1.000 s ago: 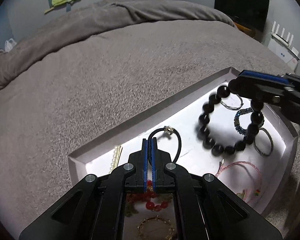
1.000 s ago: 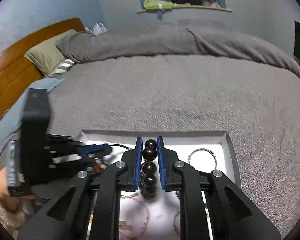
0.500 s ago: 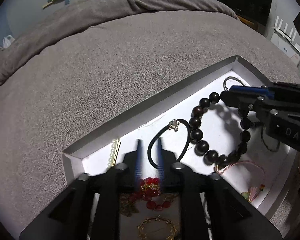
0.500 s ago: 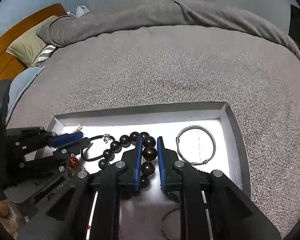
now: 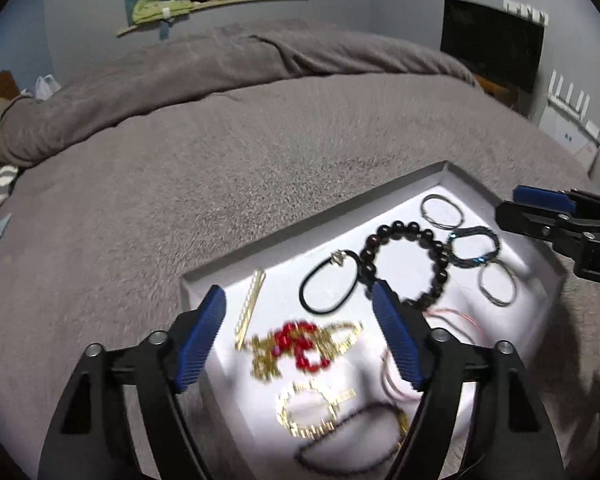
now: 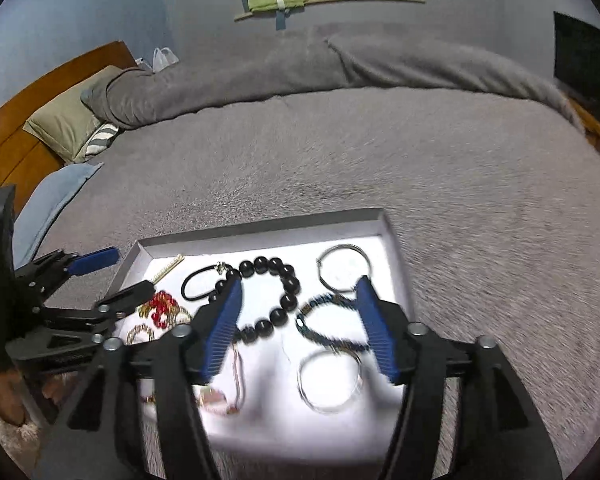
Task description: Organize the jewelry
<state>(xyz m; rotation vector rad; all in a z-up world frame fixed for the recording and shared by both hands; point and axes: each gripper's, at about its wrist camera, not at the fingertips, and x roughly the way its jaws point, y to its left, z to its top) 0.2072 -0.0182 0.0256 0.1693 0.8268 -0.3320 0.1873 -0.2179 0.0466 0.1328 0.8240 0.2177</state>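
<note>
- Lying flat in the white tray (image 5: 456,184) on the grey bed cover (image 5: 220,184): dark beaded bracelet (image 5: 440,280), released, touching neither gripper.
- Just beside it on the left, black hair tie (image 5: 328,284) with a small metal charm, also lying loose on the tray floor.
- Hovering over the near left part of the tray: left gripper (image 5: 300,336), fingers (image 5: 202,332) spread wide, having just been opening, nothing between them but the jewelry lying below.
- Seen under that gap: red and gold beaded piece (image 5: 300,344), blurred, and a gold ring-shaped bracelet (image 5: 308,412) nearer the camera.
- Resting along the tray's left wall: pale pearl strip (image 5: 252,304).
- Hovering above the tray's middle: right gripper (image 6: 300,328), fingers (image 6: 376,332) parted, having just been opening, gripping nothing.
- Lying beyond and below that gap: the beaded bracelet (image 6: 276,292) and a blue-green beaded bracelet (image 6: 328,328), the latter partly hidden by the right-hand finger.
- Placed in the far right corner: thin silver bangle (image 6: 344,268); a second silver bangle (image 6: 328,380) lying nearer, blurred.
- Lying by the near edge: pink cord bracelet (image 6: 224,392), detail too blurred to tell.
- Showing at the far left of the right wrist view: the left gripper's body and a bit of the hand holding it.
</note>
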